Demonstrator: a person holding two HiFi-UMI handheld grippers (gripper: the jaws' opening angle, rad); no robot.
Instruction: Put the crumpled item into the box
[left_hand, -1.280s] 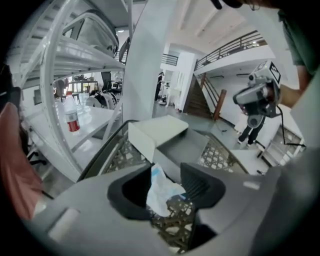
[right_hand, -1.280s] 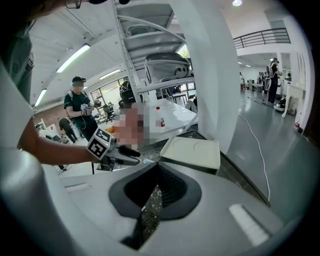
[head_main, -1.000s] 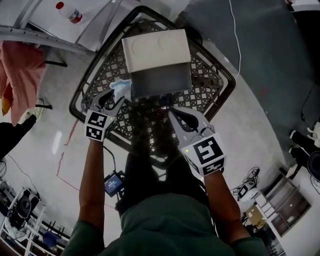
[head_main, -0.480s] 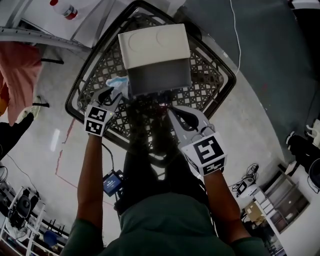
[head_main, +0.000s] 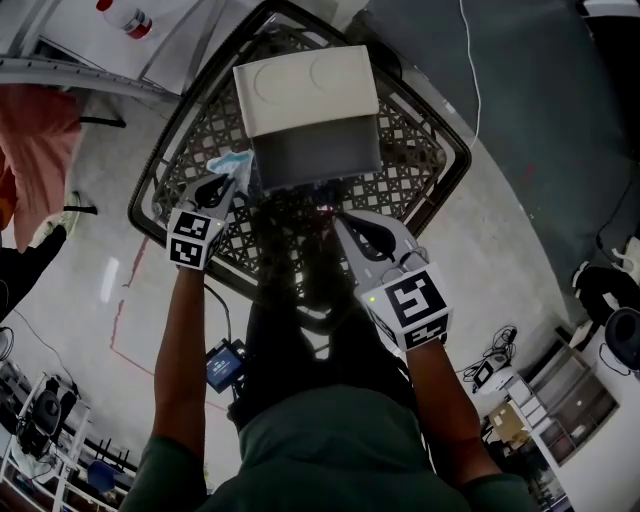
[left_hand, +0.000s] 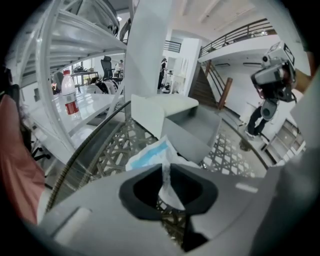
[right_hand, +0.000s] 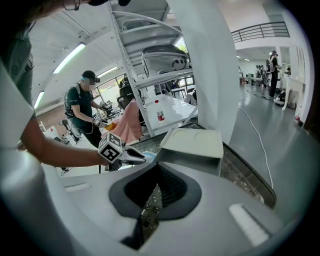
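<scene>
Left gripper (left_hand: 165, 172) — its jaws have just been closing and now stand nearly together, nipped on one thin fold of the crumpled item (left_hand: 149, 155). Most of that item, white with a blue band, bulges ahead of the tips. It lies on the lattice table (head_main: 150, 205), just beside the left wall of the box (head_main: 318, 155).

Risks, as judged from here:
- The bite is small and near the item's edge. If you lift fast, the fold may slide out and the item may fall back onto the lattice.
- A loose tail could snag in the lattice openings as you raise it, so go straight up before you swing across.
- The item sits close against the box wall. A sideways drag would rub it on that wall and could peel it from the jaws or shove the box.
- The lid (head_main: 305, 88) stands tipped back; a knock could bring it down over the opening.

Your right gripper (head_main: 345, 225) hovers in front of the box, tips together on nothing — nothing is steadying the box.
</scene>
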